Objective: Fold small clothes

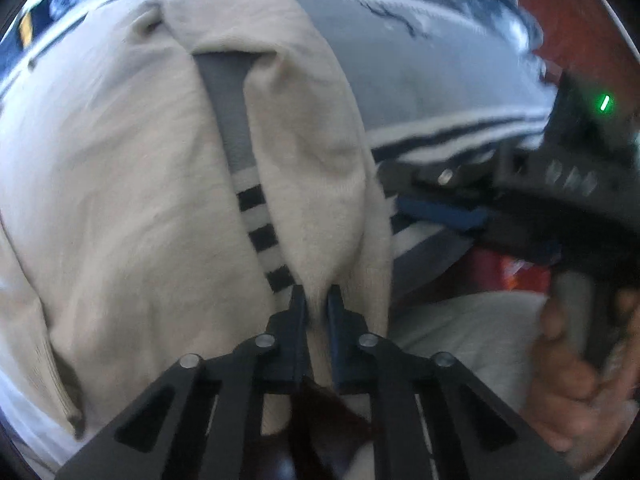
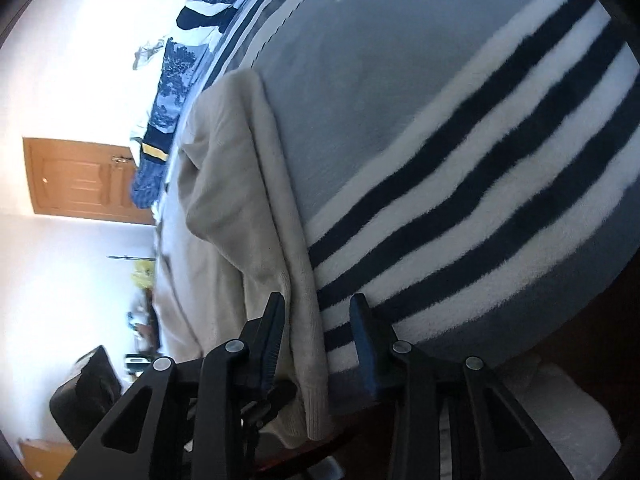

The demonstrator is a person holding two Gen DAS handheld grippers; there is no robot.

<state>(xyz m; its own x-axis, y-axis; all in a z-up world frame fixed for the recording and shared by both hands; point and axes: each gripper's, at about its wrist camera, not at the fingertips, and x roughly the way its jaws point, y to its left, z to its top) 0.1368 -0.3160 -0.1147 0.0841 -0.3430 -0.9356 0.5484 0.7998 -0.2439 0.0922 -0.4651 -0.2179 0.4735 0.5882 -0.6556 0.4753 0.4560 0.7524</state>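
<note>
On the striped blanket (image 2: 460,184), just beside its dark bands: one beige knit garment (image 1: 132,184), soft, light, limp, partly folded. It will sag and drag if you lift one point only. Your left tongs (image 1: 317,300) pinch a fold at its near edge. Your right tongs (image 2: 318,312) stand half spread astride the ribbed hem (image 2: 316,400), pads not pressing. Take hold at hem and corners.

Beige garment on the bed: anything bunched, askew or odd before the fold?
The beige garment lies rumpled, with a gap down its middle showing the striped blanket. The left claw pinches a ridge of its edge; the right claw straddles the hem, not visibly pressing. No damage shows.
</note>
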